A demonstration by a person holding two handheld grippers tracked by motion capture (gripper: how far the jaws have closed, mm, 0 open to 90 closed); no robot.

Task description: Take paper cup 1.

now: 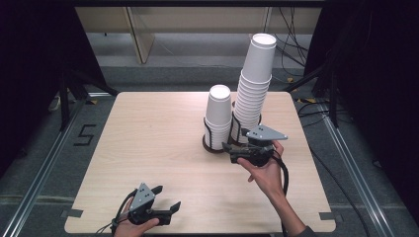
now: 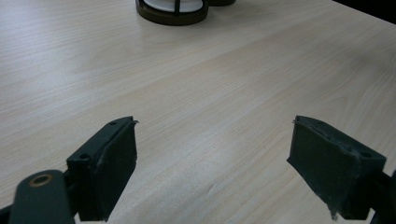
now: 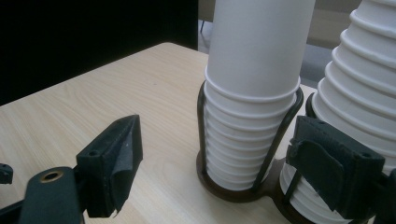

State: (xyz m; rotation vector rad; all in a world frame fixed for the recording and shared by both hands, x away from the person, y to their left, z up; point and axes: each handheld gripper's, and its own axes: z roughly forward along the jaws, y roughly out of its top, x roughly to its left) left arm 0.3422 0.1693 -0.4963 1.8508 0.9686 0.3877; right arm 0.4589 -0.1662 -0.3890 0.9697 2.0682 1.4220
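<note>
Right gripper [image 1: 228, 147] wide, nothing held, just beside short cup stack [image 1: 218, 118]. Left gripper [image 1: 167, 197] wide, nothing held, far from cups.

We are seeing even overhead light falling on the table [image 1: 163, 148], while the surroundings beyond it are sinking into near black. Soft, short shadows are lying beside the cup stacks [image 1: 254, 84] on the table. The gripper views are looking soft, with the near black jaws blurring and mild sheen spreading across the wood.
</note>
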